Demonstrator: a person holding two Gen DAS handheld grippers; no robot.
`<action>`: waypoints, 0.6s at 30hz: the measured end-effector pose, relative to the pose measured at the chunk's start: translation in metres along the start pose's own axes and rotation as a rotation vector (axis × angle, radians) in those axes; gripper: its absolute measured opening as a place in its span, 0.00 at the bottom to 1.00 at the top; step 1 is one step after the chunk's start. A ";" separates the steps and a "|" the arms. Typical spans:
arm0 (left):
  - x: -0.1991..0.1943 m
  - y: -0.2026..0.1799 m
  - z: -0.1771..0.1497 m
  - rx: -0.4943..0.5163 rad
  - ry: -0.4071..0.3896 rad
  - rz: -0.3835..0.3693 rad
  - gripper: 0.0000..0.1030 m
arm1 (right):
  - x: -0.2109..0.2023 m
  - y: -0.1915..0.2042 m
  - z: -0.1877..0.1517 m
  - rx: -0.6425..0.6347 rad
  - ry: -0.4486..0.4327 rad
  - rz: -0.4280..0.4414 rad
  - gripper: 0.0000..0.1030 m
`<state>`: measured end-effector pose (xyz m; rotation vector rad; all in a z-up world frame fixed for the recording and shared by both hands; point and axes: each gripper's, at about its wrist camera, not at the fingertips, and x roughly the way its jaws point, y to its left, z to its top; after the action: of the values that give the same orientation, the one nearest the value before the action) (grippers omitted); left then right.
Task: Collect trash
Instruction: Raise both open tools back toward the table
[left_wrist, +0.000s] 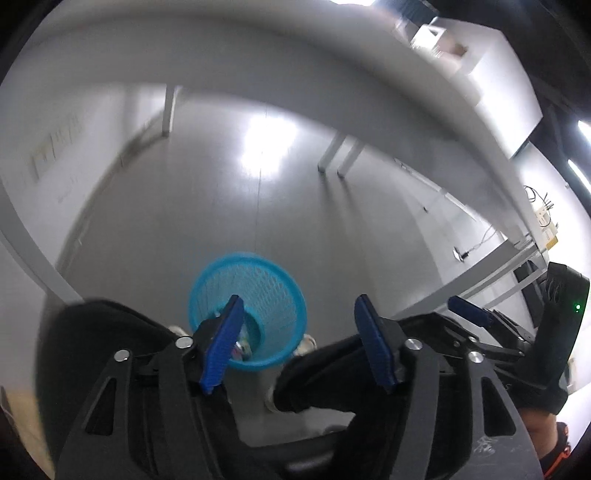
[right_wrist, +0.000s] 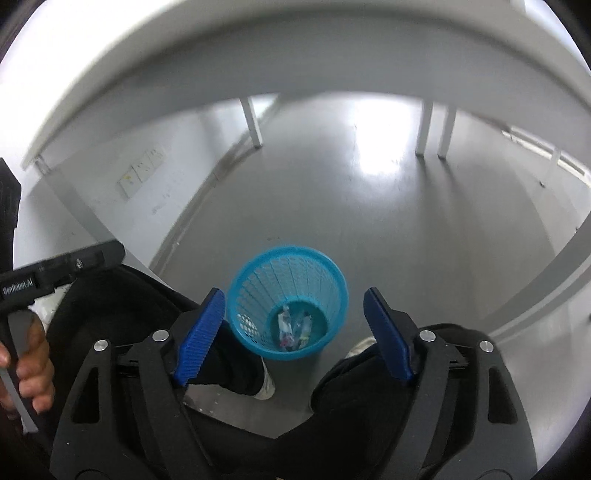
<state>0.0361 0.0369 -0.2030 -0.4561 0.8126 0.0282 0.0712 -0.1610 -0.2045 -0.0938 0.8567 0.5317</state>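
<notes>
and here both pairs of tongs hang above the blue basket, pointing steeply down at the floor. in the left wrist view the left tongs (left_wrist: 299, 345) stand spread wide, blue pads (left_wrist: 373, 345) apart, nothing between them; the blue mesh basket (left_wrist: 255, 280) sits low and centre, partly behind the left-hand pad. in the right wrist view the right tongs (right_wrist: 295, 336) are released as well, pads wide, nothing gripped, and the basket (right_wrist: 258, 291) shows right between them, standing upright on the grey floor (right_wrist: 369, 206). down in its bottom lies the trash (right_wrist: 293, 326), a small heap of crumpled wrappers, details too small to tell. the person's dark trouser legs (right_wrist: 369, 391) flank the basket at the bottom of the frame, a white shoe (right_wrist: 267, 384) just beside its base. at the lower left edge of the right wrist view a hand (right_wrist: 35, 363) grips the handle of the other tool. across the top of both views curves the white worktop (right_wrist: 184, 66), its white legs (right_wrist: 253, 122) planted on the shiny floor in the upper middle. in the upper right of the left wrist view white boxes (left_wrist: 443, 40) sit on that worktop, blurred.
</notes>
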 end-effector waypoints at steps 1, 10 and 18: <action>-0.012 -0.003 0.002 0.014 -0.023 0.014 0.67 | -0.010 0.001 0.001 -0.003 -0.019 0.000 0.75; -0.104 -0.038 0.029 0.108 -0.218 -0.014 0.90 | -0.084 0.013 0.033 -0.019 -0.187 0.033 0.84; -0.139 -0.058 0.058 0.155 -0.328 0.007 0.94 | -0.111 0.017 0.076 -0.031 -0.257 0.050 0.89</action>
<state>-0.0083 0.0288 -0.0480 -0.2920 0.4890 0.0447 0.0568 -0.1699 -0.0703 -0.0315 0.6014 0.5898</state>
